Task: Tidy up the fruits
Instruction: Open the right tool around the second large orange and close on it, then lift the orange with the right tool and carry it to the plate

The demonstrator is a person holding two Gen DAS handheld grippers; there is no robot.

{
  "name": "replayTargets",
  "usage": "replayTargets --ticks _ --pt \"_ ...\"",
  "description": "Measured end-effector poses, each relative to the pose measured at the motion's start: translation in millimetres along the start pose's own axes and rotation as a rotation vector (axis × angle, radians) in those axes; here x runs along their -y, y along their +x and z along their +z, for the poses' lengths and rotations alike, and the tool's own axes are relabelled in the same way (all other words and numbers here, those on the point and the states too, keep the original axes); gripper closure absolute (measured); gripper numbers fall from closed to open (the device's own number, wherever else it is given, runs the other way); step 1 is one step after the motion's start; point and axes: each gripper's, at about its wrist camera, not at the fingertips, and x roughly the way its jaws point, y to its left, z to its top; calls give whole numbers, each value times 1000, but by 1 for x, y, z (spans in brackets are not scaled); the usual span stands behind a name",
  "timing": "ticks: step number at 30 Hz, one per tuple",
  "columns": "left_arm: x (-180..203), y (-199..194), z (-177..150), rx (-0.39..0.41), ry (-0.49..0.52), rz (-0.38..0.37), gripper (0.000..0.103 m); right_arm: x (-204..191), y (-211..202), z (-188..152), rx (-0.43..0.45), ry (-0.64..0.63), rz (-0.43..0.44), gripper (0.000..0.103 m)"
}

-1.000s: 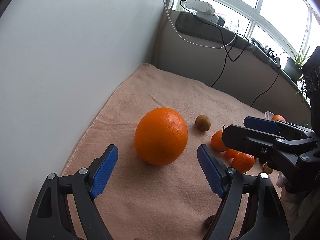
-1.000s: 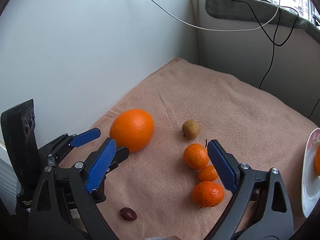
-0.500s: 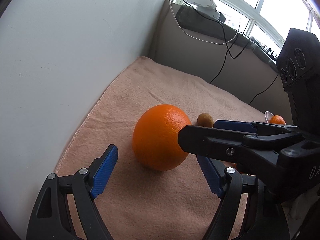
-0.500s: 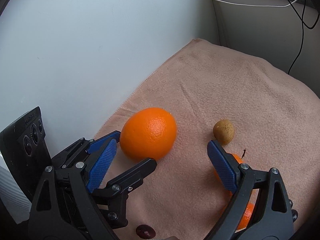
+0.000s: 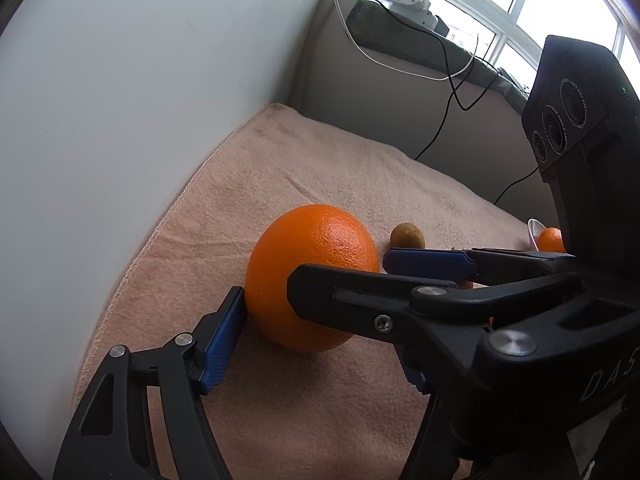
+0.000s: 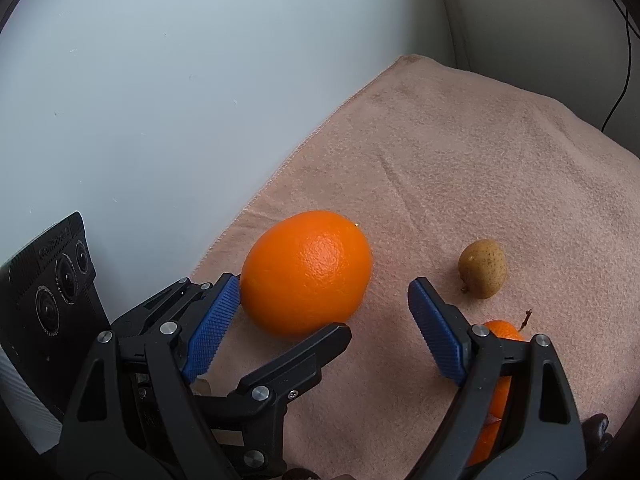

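Observation:
A large orange (image 5: 310, 276) (image 6: 306, 272) lies on the peach towel (image 5: 320, 168) close to the white wall. My right gripper (image 6: 326, 322) is open and straddles the orange, its left blue pad at the fruit's side. It crosses the left wrist view (image 5: 384, 268), its fingers on either side of the orange. My left gripper (image 5: 316, 344) is open just behind the orange; its right finger is hidden by the right gripper. A small brown fruit (image 6: 482, 268) (image 5: 407, 236) lies to the right. Small tangerines (image 6: 500, 330) lie behind my right finger.
The white wall (image 6: 160, 100) borders the towel's left edge. A white plate (image 5: 534, 232) with a tangerine (image 5: 551, 240) shows at far right. Cables (image 5: 452, 76) hang from the window ledge. A dark fruit (image 6: 598, 430) lies near the lower right.
My right gripper has moved forward and left so that its fingers now flank the large orange. My left gripper has edged nearer to the orange, both still open.

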Motion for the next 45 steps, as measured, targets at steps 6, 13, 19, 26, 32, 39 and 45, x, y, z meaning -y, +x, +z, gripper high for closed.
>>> replayTargets --ticks 6,13,19,26,32,39,45 --pt "0 1 -1 -4 1 0 38 -7 2 1 -6 -30 5 22" --pt "2 1 -1 2 14 14 38 -13 3 -2 -7 -50 0 29" --pt "8 -3 -4 18 30 34 39 -12 -3 -5 1 -40 9 30" --pt "19 -14 -6 49 40 33 39 -15 -18 -7 32 -53 2 30" --pt "35 -25 -3 83 67 25 39 -16 -46 -13 74 -54 -4 30" --pt "60 -35 -1 113 105 7 39 -11 -77 -22 122 -57 -23 30" --pt "89 -41 -4 127 144 -22 39 2 -106 -35 168 -38 -49 30"
